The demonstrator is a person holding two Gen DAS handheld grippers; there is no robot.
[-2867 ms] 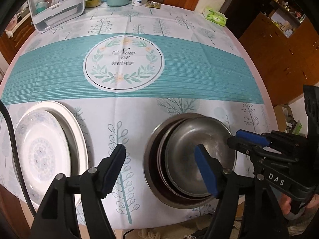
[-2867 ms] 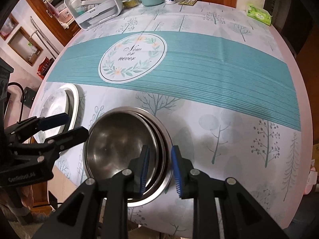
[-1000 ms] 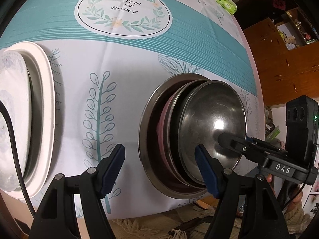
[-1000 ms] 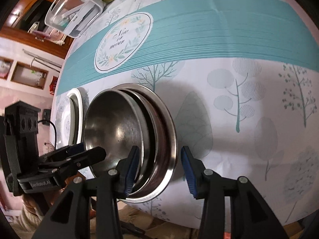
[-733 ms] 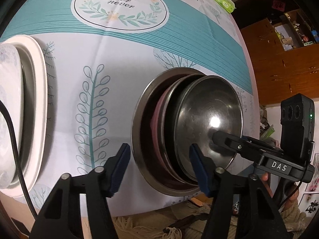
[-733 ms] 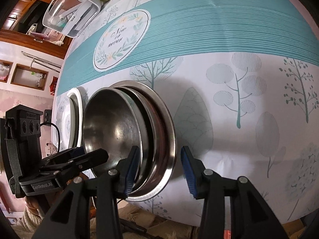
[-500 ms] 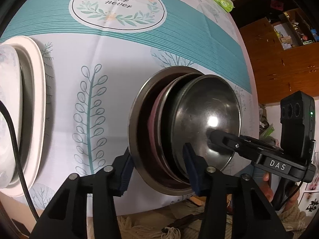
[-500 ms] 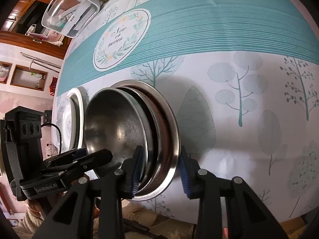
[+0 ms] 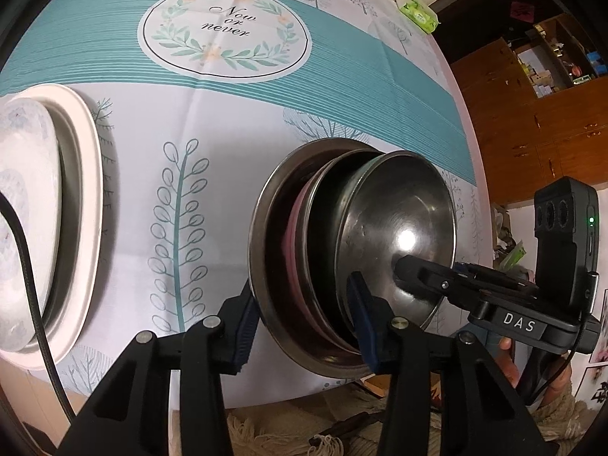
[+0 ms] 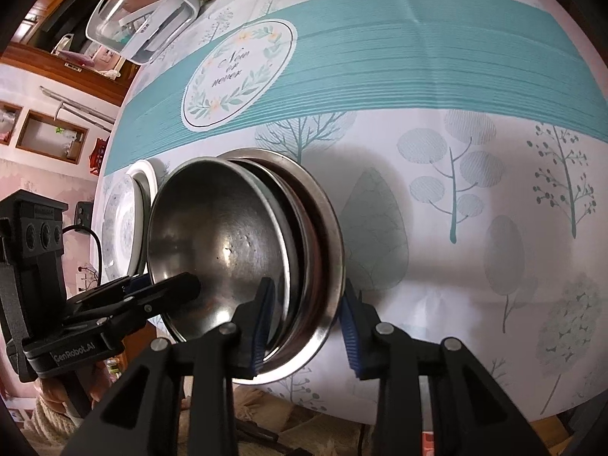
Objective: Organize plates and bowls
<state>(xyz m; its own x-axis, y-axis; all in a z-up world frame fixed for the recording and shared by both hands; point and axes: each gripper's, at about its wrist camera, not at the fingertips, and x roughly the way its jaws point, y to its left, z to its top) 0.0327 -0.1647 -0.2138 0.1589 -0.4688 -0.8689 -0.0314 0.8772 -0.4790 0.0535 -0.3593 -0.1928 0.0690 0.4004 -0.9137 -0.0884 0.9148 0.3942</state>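
Stack of metal bowls (image 9: 395,235) near table's front edge, beside white plates (image 9: 49,205); left gripper (image 9: 304,326) and right gripper (image 10: 304,323) both clamped across its nested rims

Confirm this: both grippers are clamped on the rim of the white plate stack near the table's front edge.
Not the white plates. Both wrist views show the left gripper and right gripper clamped on the stack of steel bowls; the rest holds.
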